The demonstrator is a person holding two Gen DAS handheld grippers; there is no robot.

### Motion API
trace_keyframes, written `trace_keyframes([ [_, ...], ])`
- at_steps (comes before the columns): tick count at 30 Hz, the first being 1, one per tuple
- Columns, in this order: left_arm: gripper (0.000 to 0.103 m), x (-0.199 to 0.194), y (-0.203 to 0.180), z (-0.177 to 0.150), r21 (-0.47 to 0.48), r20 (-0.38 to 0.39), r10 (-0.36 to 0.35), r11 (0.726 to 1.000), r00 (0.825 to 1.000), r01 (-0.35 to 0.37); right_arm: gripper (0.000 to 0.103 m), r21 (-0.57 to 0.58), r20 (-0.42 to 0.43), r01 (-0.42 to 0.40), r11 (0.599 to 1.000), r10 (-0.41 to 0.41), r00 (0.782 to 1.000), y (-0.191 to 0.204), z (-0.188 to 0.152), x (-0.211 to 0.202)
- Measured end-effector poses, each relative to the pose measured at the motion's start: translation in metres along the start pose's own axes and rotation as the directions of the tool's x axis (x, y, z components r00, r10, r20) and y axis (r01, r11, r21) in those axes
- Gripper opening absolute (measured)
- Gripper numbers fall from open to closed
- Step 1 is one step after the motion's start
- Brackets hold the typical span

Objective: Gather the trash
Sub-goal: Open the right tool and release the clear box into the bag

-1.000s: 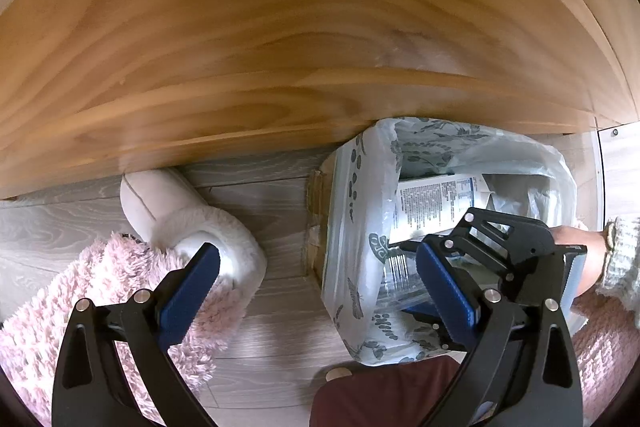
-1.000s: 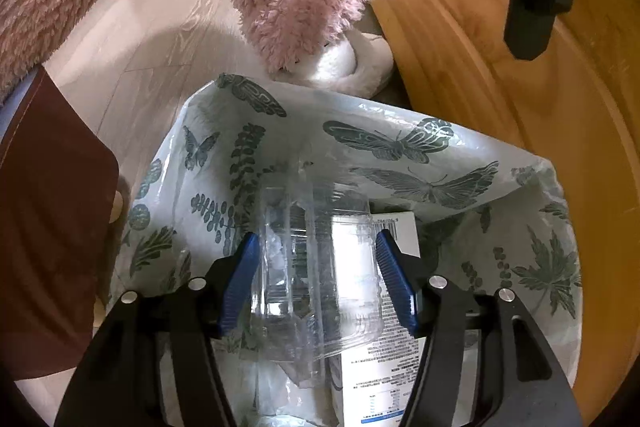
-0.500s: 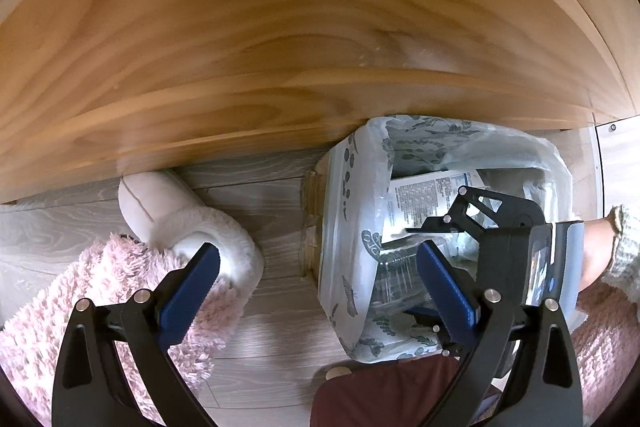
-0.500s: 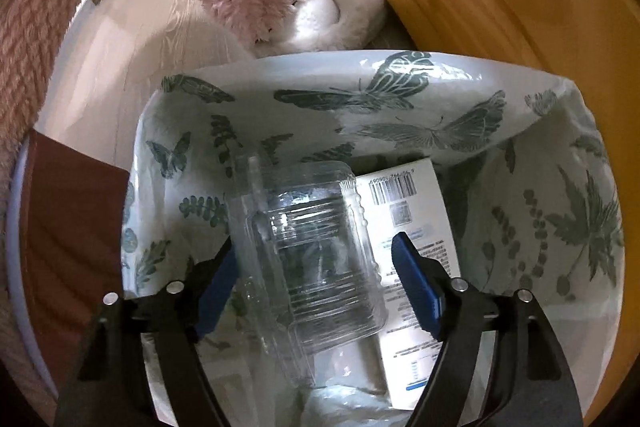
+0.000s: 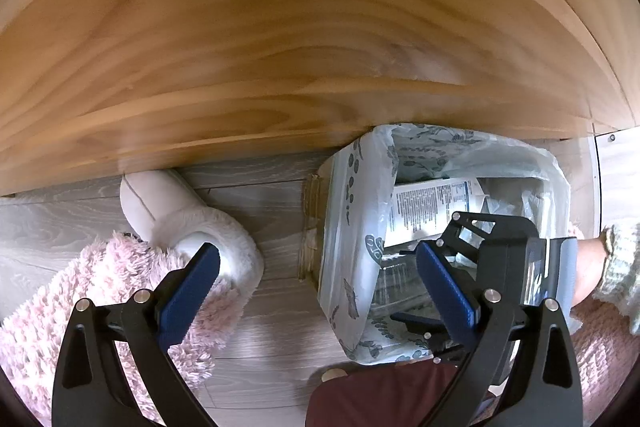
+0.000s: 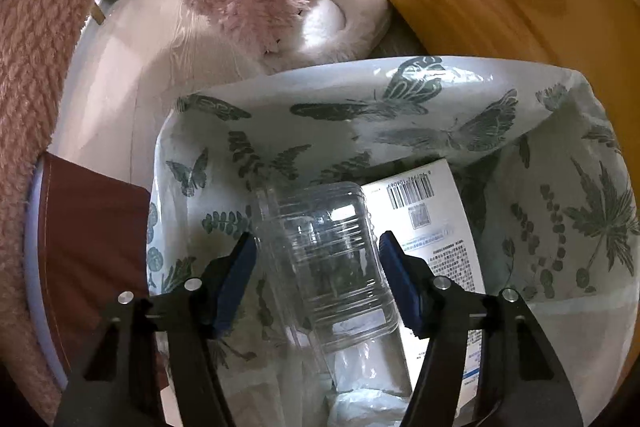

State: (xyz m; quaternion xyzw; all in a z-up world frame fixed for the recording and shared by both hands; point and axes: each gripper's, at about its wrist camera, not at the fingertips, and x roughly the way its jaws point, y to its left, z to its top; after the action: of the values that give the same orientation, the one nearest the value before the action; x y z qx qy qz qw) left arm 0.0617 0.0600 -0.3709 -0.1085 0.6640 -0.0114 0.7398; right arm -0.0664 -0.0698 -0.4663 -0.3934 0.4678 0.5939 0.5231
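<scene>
Bin bag [image 5: 352, 227] with a butterfly print, seen from the left wrist camera, lining a box on grey floor under the edge of a wooden table [image 5: 320, 47]. Holds a printed carton [image 5: 432, 203] and clear plastic. Beside the bag, a white slipper [image 5: 172, 199] and fluffy pink fabric [image 5: 100, 287]. At the bag's right rim, a person's hand [image 5: 588, 267] in a pale knit cuff. Left gripper [image 5: 316, 255] pointing steeply down above the floor, jaws spread wide, nothing between them.

From the right wrist camera, looking straight down into the same bag [image 6: 400, 115]. Inside, a clear plastic container [image 6: 324, 267], lying over the barcoded carton [image 6: 432, 227]. Right gripper [image 6: 316, 259] aimed down into the bag, jaws closing, blue pads against the container's two long sides.
</scene>
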Motion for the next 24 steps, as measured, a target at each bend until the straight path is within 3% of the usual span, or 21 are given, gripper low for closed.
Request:
trace_keyframes([
  [3,0.095,-0.001,0.001,0.000,-0.003,0.000,-0.004,1.000,1.000,0.004,0.060,-0.005,0.007,0.040,0.999,-0.040,0.999,0.006,-0.001,-0.002],
  [7,0.095,-0.001,0.003,0.001,-0.009,-0.002,-0.009,1.000,1.000,0.009,0.058,-0.002,0.036,0.157,0.988,-0.157,0.987,0.014,-0.005,-0.008],
  [8,0.095,-0.001,0.003,0.000,-0.010,-0.001,-0.009,1.000,1.000,0.009,0.049,0.028,0.054,0.195,0.980,-0.196,0.979,0.010,-0.006,-0.012],
  [9,0.095,-0.001,0.003,0.000,-0.012,-0.002,-0.010,1.000,1.000,0.010,0.024,0.044,0.078,0.223,0.974,-0.226,0.971,0.006,-0.007,-0.015],
  [10,0.095,-0.001,0.002,0.000,-0.011,-0.002,-0.011,1.000,1.000,0.011,0.025,0.055,0.099,0.264,0.963,-0.268,0.958,0.004,-0.006,-0.019],
  [11,0.095,-0.001,0.001,0.000,-0.008,-0.003,-0.010,1.000,1.000,0.010,0.026,0.063,0.089,0.235,0.970,-0.240,0.967,0.001,-0.004,-0.018],
  [16,0.095,0.001,0.001,-0.001,0.000,-0.008,-0.004,1.000,1.000,0.004,0.026,0.029,0.100,0.231,0.972,-0.233,0.967,0.009,-0.006,-0.014],
  [24,0.095,0.000,0.003,-0.001,-0.007,-0.004,-0.009,1.000,1.000,0.008,0.027,0.092,0.067,0.138,0.986,-0.145,0.987,-0.003,-0.012,-0.011],
])
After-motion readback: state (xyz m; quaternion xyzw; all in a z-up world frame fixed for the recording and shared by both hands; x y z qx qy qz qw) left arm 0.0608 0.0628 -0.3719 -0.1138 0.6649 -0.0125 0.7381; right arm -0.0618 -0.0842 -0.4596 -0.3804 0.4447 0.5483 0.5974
